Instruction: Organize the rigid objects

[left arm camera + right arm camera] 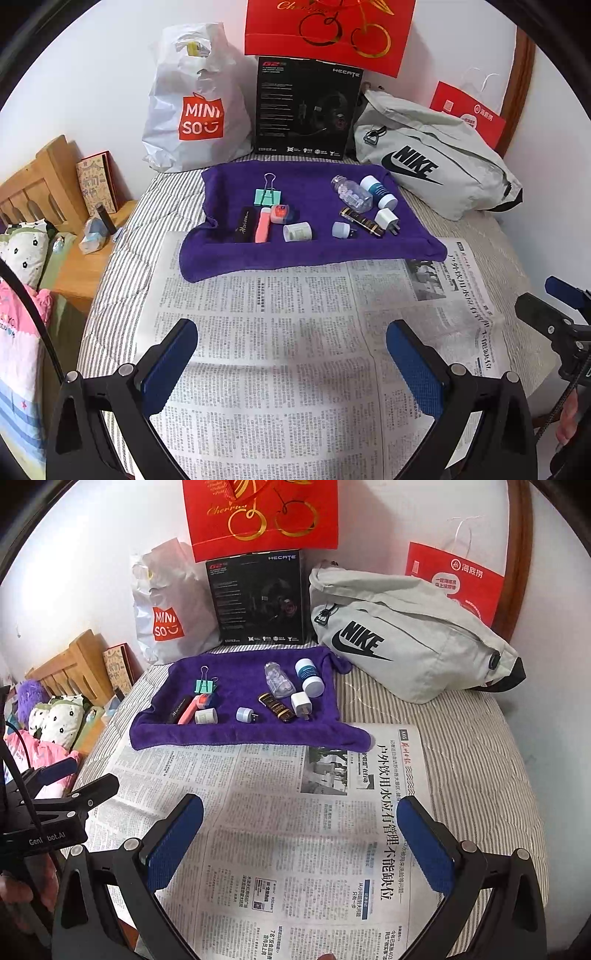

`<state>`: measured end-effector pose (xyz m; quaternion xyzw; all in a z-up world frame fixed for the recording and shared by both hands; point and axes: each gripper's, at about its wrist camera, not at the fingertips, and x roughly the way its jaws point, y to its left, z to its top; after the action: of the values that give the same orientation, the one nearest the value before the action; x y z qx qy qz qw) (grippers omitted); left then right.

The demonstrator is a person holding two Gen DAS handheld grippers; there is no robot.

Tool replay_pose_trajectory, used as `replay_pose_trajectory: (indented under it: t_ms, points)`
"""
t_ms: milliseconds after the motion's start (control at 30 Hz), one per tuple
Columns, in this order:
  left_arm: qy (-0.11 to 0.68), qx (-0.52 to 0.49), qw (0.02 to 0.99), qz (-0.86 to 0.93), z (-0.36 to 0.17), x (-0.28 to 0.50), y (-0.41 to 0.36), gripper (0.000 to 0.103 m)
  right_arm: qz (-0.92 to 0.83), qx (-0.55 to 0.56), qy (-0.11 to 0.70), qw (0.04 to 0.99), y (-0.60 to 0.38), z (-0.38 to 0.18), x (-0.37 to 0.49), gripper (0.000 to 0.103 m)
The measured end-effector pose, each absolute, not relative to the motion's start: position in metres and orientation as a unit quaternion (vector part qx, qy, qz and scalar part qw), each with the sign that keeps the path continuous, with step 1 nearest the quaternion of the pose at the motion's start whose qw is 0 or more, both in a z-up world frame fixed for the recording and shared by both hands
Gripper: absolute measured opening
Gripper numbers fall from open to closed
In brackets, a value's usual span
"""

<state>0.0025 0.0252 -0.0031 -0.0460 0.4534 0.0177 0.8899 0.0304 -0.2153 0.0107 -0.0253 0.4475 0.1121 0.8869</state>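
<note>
a newspaper [295, 332] is spread flat over a striped bedcover [122, 273], and the wide stretch of print between the purple towel [317, 251] and the two grippers is left bare. the left gripper [291, 365] is held above this paper with its blue pads spread wide and nothing between them; the right gripper [301, 843] is held likewise, splayed and empty, just beside it.

the towel's near hem overlaps the far edge of the newspaper. on its left half are laid a green binder clip [266, 195], a dark tube [244, 225], a pink tube [263, 225] and a small white jar [297, 232], close together. on its right half are laid a clear bottle [351, 194] with pale pieces seen inside, a blue-and-white bottle [378, 190], a white plug [387, 219], a small bluish plug [341, 229] and a black-and-gold tube [362, 220].

the far edge is closed off by a white shopping bag [195, 103], a black box [306, 107] and a grey waist bag [436, 158] along the wall.
</note>
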Motion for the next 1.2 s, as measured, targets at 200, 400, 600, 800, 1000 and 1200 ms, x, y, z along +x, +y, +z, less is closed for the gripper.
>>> replay_pose_trajectory:
  t_ms: [200, 400, 600, 800, 1000, 1200]
  points:
    - [0.453, -0.046, 0.890, 0.018, -0.0025, 0.0015, 0.0240, 0.103, 0.111, -0.021, 0.447, 0.888, -0.2189, 0.0118, 0.0285, 0.103]
    - [0.455, -0.043, 0.889, 0.019, -0.0026, 0.0004, 0.0222, 0.103, 0.110, -0.016, 0.446, 0.888, -0.2227, 0.0120, 0.0280, 0.103]
    - [0.456, -0.043, 0.889, 0.019, -0.0030, -0.0016, 0.0204, 0.103, 0.111, -0.018, 0.447, 0.888, -0.2238, 0.0101, 0.0265, 0.103]
    - [0.456, -0.042, 0.889, 0.016, -0.0024, -0.0024, 0.0185, 0.103, 0.112, -0.018, 0.445, 0.889, -0.2244, 0.0103, 0.0253, 0.103]
    - [0.456, -0.040, 0.889, 0.017, -0.0013, -0.0015, 0.0187, 0.103, 0.112, -0.018, 0.445, 0.888, -0.2246, 0.0101, 0.0250, 0.103]
    - [0.455, -0.040, 0.889, 0.018, -0.0005, -0.0019, 0.0197, 0.103, 0.111, -0.019, 0.446, 0.888, -0.2243, 0.0107, 0.0241, 0.103]
